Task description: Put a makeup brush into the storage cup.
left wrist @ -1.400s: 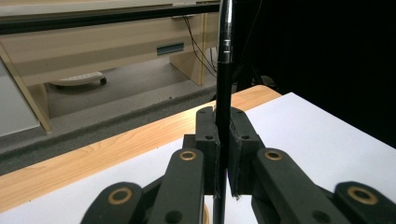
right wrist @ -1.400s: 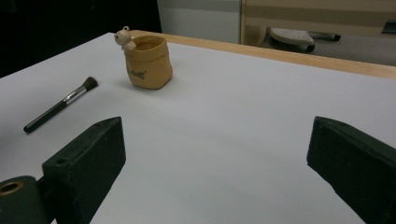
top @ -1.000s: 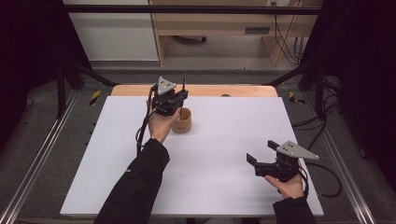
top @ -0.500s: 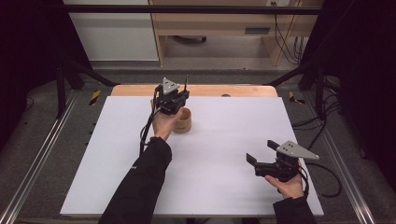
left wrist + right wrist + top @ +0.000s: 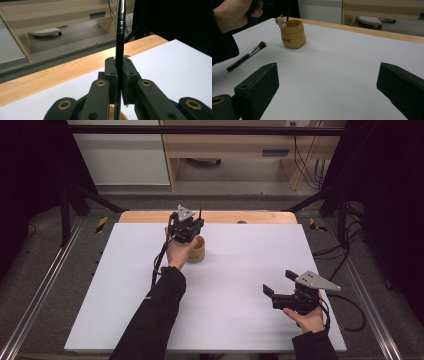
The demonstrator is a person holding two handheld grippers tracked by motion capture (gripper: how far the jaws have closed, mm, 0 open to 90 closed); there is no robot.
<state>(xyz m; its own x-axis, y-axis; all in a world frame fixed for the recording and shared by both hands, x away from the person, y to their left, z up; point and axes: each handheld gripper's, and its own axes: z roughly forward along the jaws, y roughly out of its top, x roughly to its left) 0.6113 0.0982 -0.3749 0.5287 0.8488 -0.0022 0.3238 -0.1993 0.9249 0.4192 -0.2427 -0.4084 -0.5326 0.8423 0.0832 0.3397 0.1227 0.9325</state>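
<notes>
A small tan pot (image 5: 196,251) with a little bear figure on its rim (image 5: 279,20) stands on the white table top (image 5: 240,270), far left of centre. Right above it, my left gripper (image 5: 192,227) is shut on a slim black brush handle with a silver collar (image 5: 120,22). The handle stands upright and its lower end reaches into the pot's mouth (image 5: 111,113). Near the front right, my right gripper (image 5: 279,282) rests low and open, its jaws (image 5: 329,82) wide apart with nothing between them. A second black makeup brush (image 5: 245,57) lies flat on the table, left of the pot in the right gripper view.
A wooden strip (image 5: 260,216) runs along the table's far edge, with grey floor and a wooden cabinet (image 5: 235,145) beyond. Metal rails (image 5: 45,285) flank both sides. A cable (image 5: 350,320) trails from the right gripper over the front right corner.
My left gripper has sunk a little toward the pot with the brush handle still in it. The right gripper has stayed where it was.
</notes>
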